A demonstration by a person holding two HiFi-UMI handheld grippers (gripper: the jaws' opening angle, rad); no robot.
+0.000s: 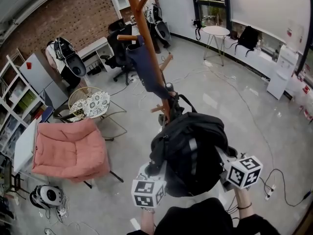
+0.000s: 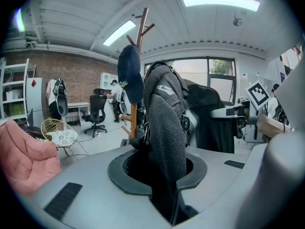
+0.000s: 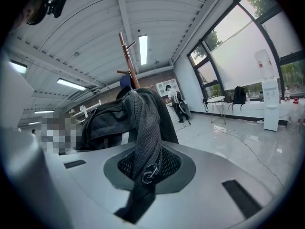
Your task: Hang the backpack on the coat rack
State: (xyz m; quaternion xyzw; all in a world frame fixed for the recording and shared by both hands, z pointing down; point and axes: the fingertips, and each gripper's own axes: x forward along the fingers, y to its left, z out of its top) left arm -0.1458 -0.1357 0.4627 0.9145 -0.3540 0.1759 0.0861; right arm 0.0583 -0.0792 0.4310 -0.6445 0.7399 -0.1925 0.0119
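A black backpack [image 1: 190, 151] hangs between my two grippers, just in front of the wooden coat rack [image 1: 154, 58]. My left gripper [image 2: 159, 175] is shut on a grey mesh shoulder strap [image 2: 164, 123]. My right gripper [image 3: 145, 168] is shut on the other mesh strap [image 3: 143, 128], whose metal ring lies at the jaws. The backpack body [image 3: 102, 120] shows to the left in the right gripper view. A dark blue cap [image 2: 129, 73] hangs on the rack's pole [image 2: 139, 56], and a dark garment [image 1: 146, 67] drapes from a peg. The backpack hides both grippers' jaws in the head view.
A pink cushioned chair [image 1: 68, 151] and a wire basket chair [image 1: 90, 104] stand to the left. Behind the rack is a black office chair [image 1: 120, 58]. A round white table [image 1: 216, 32] stands far right. Cables [image 1: 274, 177] run over the glossy floor.
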